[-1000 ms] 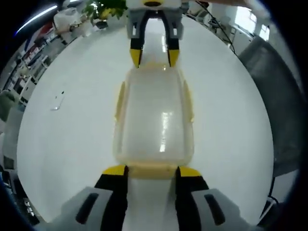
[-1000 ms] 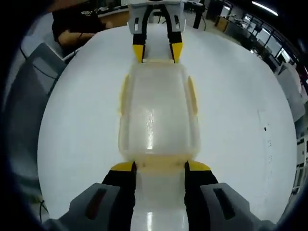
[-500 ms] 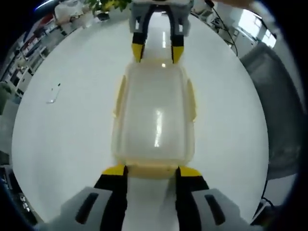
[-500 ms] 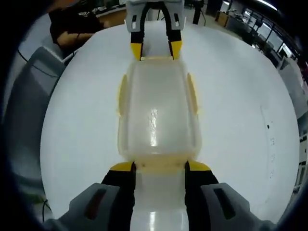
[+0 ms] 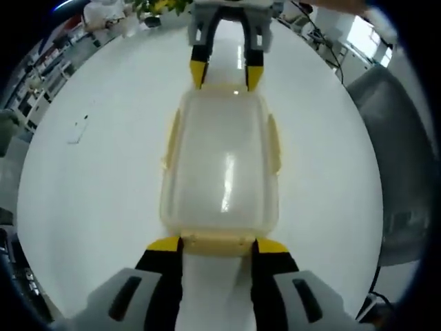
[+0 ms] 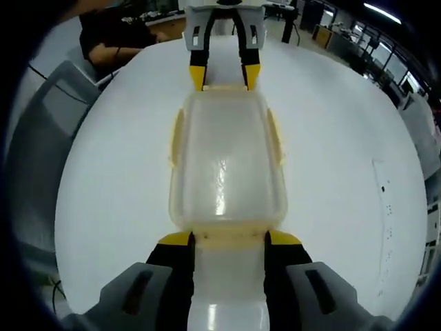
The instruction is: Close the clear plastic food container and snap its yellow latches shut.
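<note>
Evidently lidded, the clear rectangular plastic container (image 5: 220, 162) has the left gripper (image 5: 216, 245) and right gripper (image 6: 225, 238), jaws spread, straddling its yellow end latches (image 6: 227, 238), which next need pressing shut.

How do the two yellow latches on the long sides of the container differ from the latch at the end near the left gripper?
The side latches have nothing near them, while the end latch lies between the left gripper's jaws. The side latches run lengthwise along the container; the end latch runs across it. All are yellow.
</note>
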`<state>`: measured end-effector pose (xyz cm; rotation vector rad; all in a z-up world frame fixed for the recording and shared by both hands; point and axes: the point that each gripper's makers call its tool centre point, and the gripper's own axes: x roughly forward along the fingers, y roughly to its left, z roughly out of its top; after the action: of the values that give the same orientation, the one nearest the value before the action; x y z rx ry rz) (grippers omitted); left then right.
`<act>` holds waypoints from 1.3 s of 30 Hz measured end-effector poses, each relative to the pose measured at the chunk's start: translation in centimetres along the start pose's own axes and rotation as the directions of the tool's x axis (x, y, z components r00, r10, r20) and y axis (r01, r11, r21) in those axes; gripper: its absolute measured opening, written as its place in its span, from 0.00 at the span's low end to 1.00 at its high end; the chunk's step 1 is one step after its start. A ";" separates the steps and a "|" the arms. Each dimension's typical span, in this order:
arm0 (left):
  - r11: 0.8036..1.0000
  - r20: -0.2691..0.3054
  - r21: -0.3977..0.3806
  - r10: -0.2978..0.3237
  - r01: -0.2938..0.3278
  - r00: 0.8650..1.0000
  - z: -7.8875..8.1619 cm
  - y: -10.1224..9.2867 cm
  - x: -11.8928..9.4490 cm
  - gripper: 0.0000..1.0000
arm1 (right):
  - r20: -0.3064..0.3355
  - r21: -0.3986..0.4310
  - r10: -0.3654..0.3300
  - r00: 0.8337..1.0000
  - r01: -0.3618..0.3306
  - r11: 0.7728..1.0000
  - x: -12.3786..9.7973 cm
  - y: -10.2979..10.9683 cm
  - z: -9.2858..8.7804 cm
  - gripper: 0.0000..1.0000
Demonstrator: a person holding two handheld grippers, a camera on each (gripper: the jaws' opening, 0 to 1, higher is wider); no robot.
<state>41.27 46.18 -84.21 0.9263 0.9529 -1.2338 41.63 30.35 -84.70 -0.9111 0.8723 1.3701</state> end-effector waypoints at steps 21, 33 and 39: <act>0.999 -0.002 -0.051 0.016 -0.016 1.000 2.3 -2.6 -4.7 0.33 | 0.106 -0.066 0.013 0.994 -0.006 0.998 -5.2 1.9 1.1 0.36; 0.997 -0.023 -0.031 0.072 -0.072 0.997 6.8 -2.9 -6.8 0.33 | 0.156 -0.067 -0.012 0.988 0.023 0.997 -9.6 2.3 -0.8 0.36; 0.997 0.006 -0.012 0.073 -0.073 0.997 10.2 -2.9 -6.2 0.33 | 0.143 -0.053 -0.035 0.989 0.043 0.998 -11.5 2.3 -3.5 0.36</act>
<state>38.69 38.33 -75.15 0.9395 0.9129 -1.1680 39.14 22.43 -75.67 -0.8580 0.7072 1.4133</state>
